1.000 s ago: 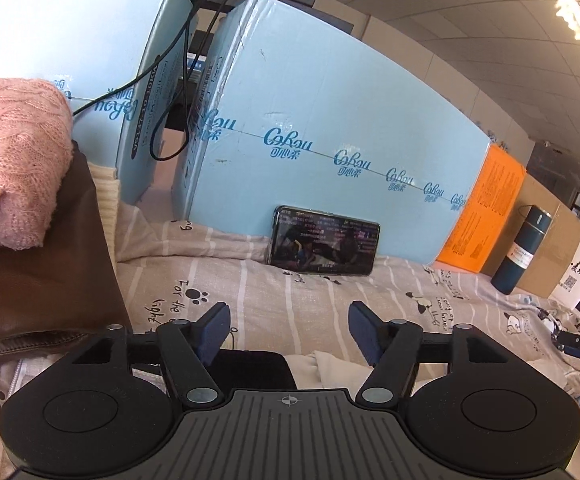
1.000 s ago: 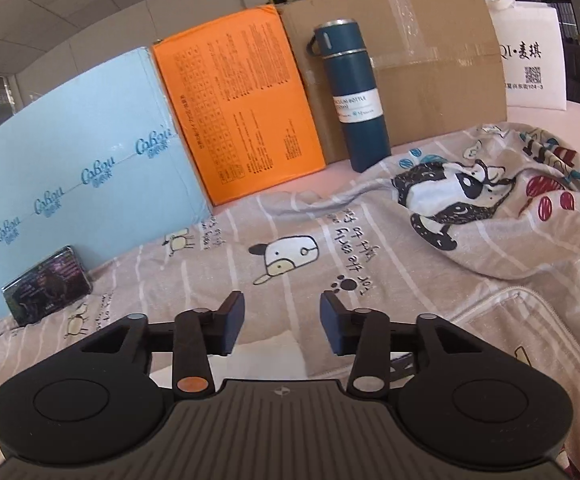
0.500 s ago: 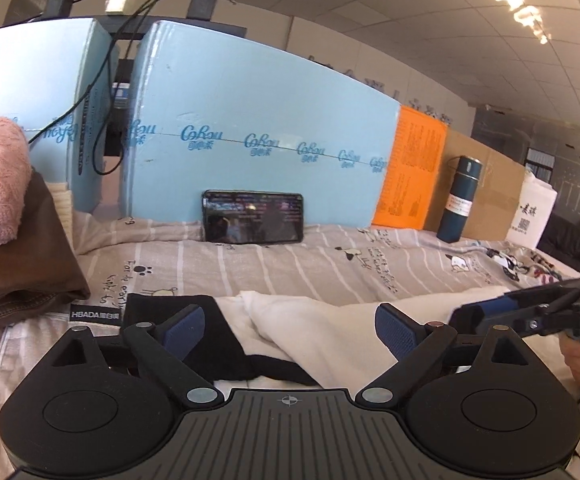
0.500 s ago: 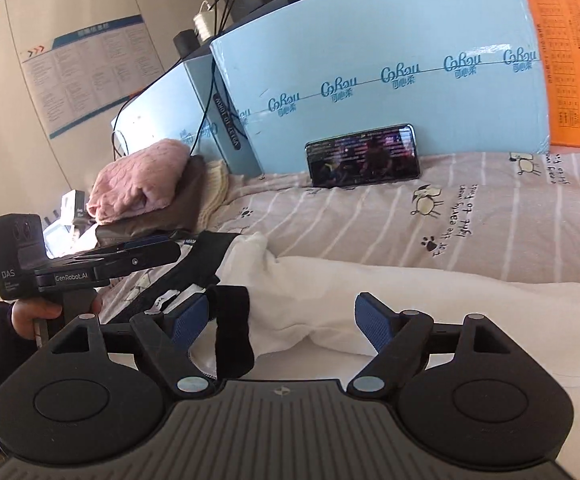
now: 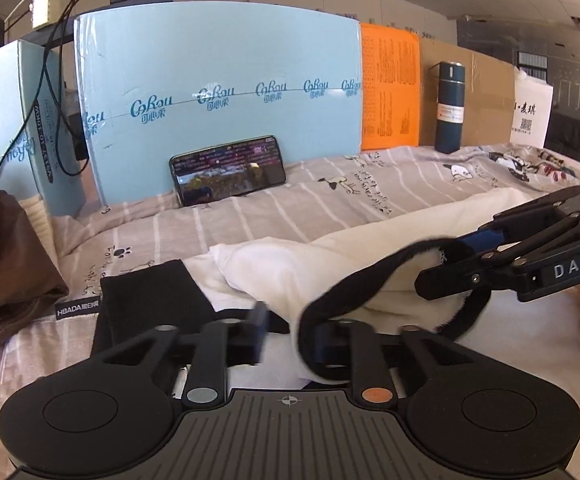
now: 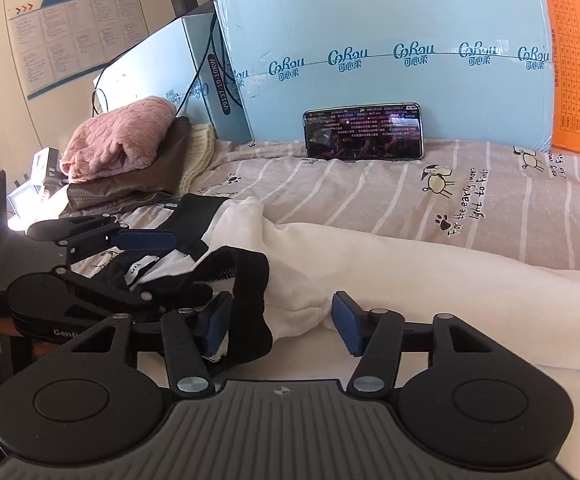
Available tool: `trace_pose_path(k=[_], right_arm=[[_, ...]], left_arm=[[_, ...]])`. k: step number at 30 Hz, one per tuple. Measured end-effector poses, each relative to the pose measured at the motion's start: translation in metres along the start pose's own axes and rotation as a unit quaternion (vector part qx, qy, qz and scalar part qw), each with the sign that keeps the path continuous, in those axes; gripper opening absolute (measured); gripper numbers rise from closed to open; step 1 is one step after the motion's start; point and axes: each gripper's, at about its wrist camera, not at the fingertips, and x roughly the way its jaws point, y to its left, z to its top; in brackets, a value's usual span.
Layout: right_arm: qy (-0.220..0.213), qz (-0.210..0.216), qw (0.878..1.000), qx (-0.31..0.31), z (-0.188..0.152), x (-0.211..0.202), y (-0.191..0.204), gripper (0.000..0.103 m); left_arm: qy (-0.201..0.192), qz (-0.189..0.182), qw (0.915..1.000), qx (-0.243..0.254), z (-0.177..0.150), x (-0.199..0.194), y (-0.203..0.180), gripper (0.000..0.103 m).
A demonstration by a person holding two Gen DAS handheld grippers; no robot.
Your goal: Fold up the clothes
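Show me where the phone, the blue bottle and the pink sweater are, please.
phone (image 5: 229, 169): left wrist view, middle of its lit screen.
blue bottle (image 5: 450, 118): left wrist view, its white label.
pink sweater (image 6: 119, 136): right wrist view, top of the folded knit.

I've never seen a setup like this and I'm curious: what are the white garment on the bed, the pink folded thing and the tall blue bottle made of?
White garment: looks like soft fleece or plush, matte with rounded folds, trimmed with a black band.
Pink sweater: a chunky knit, probably wool or acrylic; cable pattern shows.
Blue bottle: seemingly coated metal, smooth satin surface, paper label.
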Motion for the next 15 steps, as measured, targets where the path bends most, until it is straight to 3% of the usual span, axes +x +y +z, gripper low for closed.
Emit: trace_pose_path(k=[5, 8, 10, 15], right_arm=[[-0.042, 0.009, 0.999, -0.015, -0.001, -0.012, 0.005, 0.019], [-0.056, 0.018, 0.998, -0.038, -0.001, -0.022, 0.018, 0.015], [-0.048, 0.025, 0.997, -0.051, -0.004, -0.025, 0.024, 0.015], [0.011, 0.039, 0.996, -0.077, -0.019, -0.022, 0.024, 0.017]], left_arm=[[-0.062, 0.011, 0.9980, 0.003, 0.015, -0.036, -0.002, 0.005], [-0.055, 0.019, 0.9979, 0.030, 0.017, -0.045, -0.013, 0.005], [-0.038, 0.013, 0.9984, 0.039, 0.013, -0.048, -0.018, 0.005], [-0.047, -0.034, 0.9982, 0.013, 0.013, -0.055, -0.012, 0.013]])
